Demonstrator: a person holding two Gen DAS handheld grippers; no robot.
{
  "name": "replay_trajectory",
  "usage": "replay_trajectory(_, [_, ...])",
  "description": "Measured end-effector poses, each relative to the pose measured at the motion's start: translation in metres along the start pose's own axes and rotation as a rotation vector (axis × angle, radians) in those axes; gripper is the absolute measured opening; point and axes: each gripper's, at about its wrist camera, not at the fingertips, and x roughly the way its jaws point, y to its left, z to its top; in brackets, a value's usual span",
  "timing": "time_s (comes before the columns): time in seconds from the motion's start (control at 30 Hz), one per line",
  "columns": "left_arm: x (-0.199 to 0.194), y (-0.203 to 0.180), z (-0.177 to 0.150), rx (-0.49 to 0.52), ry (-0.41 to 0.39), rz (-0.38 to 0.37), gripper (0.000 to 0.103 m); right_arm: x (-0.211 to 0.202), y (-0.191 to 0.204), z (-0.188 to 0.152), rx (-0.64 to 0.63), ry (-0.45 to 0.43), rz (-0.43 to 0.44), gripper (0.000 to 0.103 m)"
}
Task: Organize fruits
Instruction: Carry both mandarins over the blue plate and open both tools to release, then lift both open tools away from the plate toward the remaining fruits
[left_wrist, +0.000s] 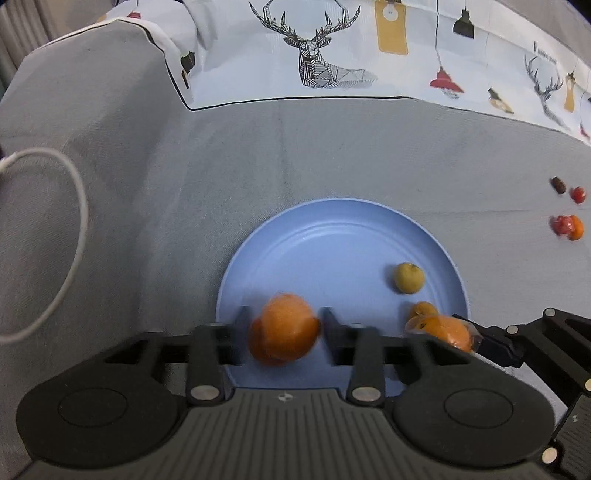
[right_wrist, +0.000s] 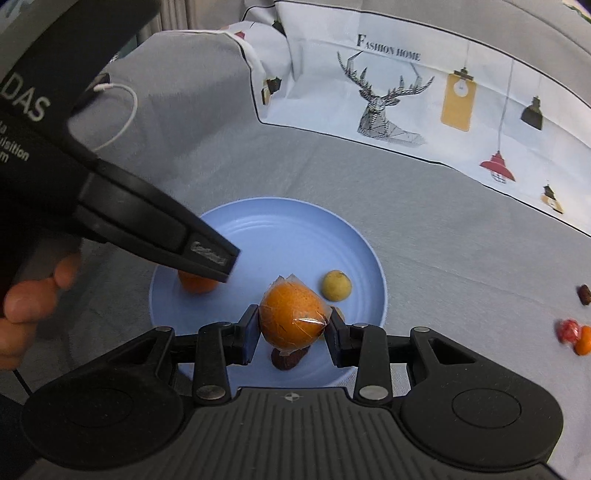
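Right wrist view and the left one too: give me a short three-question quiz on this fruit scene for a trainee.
1. True or false: the yellow-green fruit lies on the blue plate.
2. What do the right gripper fingers grip? A) a plastic-wrapped orange B) a banana C) a spoon
3. Fill in: in the right wrist view, the small red and orange pieces on the grey cloth lie off the plate, toward the picture's ____ edge.

Key: 1 true; 2 A; 3 right.
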Motion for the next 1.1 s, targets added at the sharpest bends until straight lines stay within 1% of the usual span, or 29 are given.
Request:
replay_trajectory(0.03, [0.0, 0.001, 0.002, -0.008, -0.009, 0.02, 0.092, 0.003, -0.001, 0.002, -0.002, 0.007, 0.002, 0.047])
replay_trajectory(0.07, [-0.003, 0.001, 0.004, -0.018, -0.029, 0.037, 0.102, 0.005, -0.002, 0.005, 0.004, 0.008, -0.003, 0.064])
replay_trajectory(0.1, [-0.009, 0.003, 0.005, -0.022, -0.05, 0.031, 0.102, 0.004, -0.004, 0.007, 0.016, 0.004, -0.013, 0.072])
replay_trajectory(0.13, [-0.014, 0.004, 0.007, -0.019, -0.047, 0.012, 0.102, 0.001, -0.006, 0.008, 0.029, -0.002, -0.021, 0.084])
replay_trajectory(0.17, [-0.018, 0.004, 0.008, -0.016, -0.038, 0.01, 0.102, -0.006, -0.009, 0.009, 0.046, -0.008, -0.03, 0.088])
replay_trajectory(0.23, [-0.028, 0.003, 0.008, -0.011, -0.015, 0.015, 0.102, -0.019, -0.013, 0.006, 0.074, -0.005, -0.034, 0.09])
replay_trajectory(0.3, [-0.041, 0.003, 0.008, -0.008, 0.002, 0.003, 0.102, -0.039, -0.017, -0.001, 0.112, 0.011, -0.032, 0.092])
replay_trajectory(0.4, [-0.075, 0.004, 0.008, -0.017, 0.004, -0.015, 0.103, -0.072, -0.02, -0.014, 0.16, 0.021, -0.031, 0.092])
replay_trajectory(0.5, [-0.12, 0.005, 0.008, -0.015, -0.021, -0.033, 0.103, -0.112, -0.024, -0.024, 0.199, 0.006, -0.056, 0.093])
replay_trajectory(0.67, [-0.21, -0.005, 0.001, 0.043, -0.067, 0.001, 0.103, -0.175, -0.037, -0.031, 0.28, -0.072, -0.106, 0.094])
replay_trajectory(0.77, [-0.265, -0.011, -0.004, 0.051, -0.071, -0.026, 0.103, -0.211, -0.044, -0.037, 0.327, -0.127, -0.125, 0.095])
replay_trajectory(0.9, [-0.348, -0.02, -0.018, 0.033, -0.168, -0.06, 0.103, -0.25, -0.053, -0.048, 0.372, -0.181, -0.127, 0.095])
replay_trajectory(0.97, [-0.39, -0.027, -0.023, 0.045, -0.23, -0.095, 0.103, -0.265, -0.055, -0.055, 0.382, -0.199, -0.14, 0.095])
replay_trajectory(1.07, [-0.446, -0.04, -0.029, 0.074, -0.298, -0.177, 0.103, -0.283, -0.059, -0.066, 0.383, -0.212, -0.165, 0.095])
replay_trajectory(1.1, [-0.463, -0.044, -0.032, 0.081, -0.327, -0.193, 0.103, -0.288, -0.06, -0.069, 0.383, -0.217, -0.174, 0.095])
